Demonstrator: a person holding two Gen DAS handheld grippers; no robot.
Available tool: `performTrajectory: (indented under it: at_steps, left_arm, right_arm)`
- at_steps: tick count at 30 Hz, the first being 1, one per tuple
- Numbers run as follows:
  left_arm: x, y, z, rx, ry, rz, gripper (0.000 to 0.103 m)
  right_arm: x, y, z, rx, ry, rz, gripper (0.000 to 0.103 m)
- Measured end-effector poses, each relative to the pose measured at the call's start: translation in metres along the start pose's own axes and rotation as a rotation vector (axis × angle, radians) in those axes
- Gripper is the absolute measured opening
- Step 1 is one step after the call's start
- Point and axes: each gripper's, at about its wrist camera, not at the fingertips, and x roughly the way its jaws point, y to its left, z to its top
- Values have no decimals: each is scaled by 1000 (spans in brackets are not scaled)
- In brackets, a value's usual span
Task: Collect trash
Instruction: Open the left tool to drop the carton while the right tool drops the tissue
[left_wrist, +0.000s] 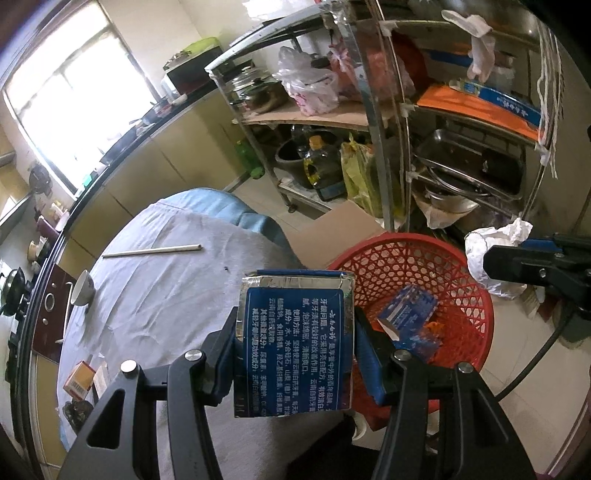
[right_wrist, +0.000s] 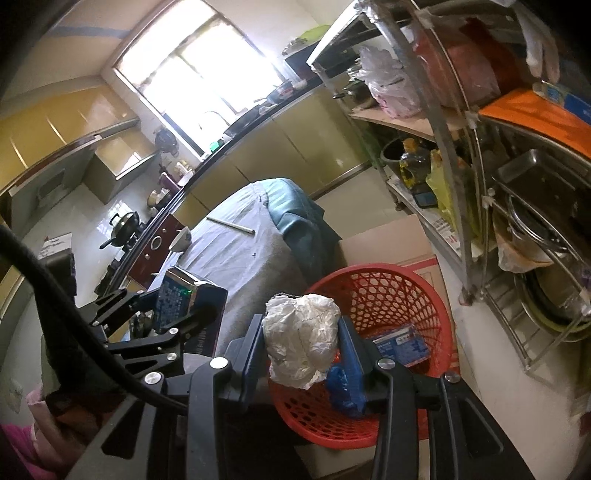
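The red basket (right_wrist: 388, 295) sits on the floor just ahead of and below both grippers. The left gripper (left_wrist: 295, 343) clamps an upright blue carton (left_wrist: 295, 332); the right gripper (right_wrist: 301, 343), nearer the rim, pinches crumpled white paper (right_wrist: 301, 339).

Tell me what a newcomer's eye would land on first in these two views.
Probably the red basket on the floor beside the cloth-covered table, already holding blue packaging. Next, what each hand carries: the left gripper is clamped on a blue box near the table edge, and the right gripper is clamped on a crumpled white paper wad above the basket's rim.
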Motion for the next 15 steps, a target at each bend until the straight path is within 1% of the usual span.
performTrajectory:
  at_steps: [7, 12, 14, 15]
  left_arm:
    - [11, -10, 4, 19, 19, -10, 58]
    - [18, -14, 5, 23, 36, -36, 60]
    - [21, -16, 5, 25, 45, -59, 61]
    - [22, -17, 4, 25, 47, -68, 61]
  right_arm:
    - [1, -11, 0, 28, 3, 1, 43]
    - [4, -19, 0, 57, 11, 2, 45]
    - [6, -21, 1, 68, 21, 4, 47]
    - [8, -23, 2, 81, 29, 13, 51]
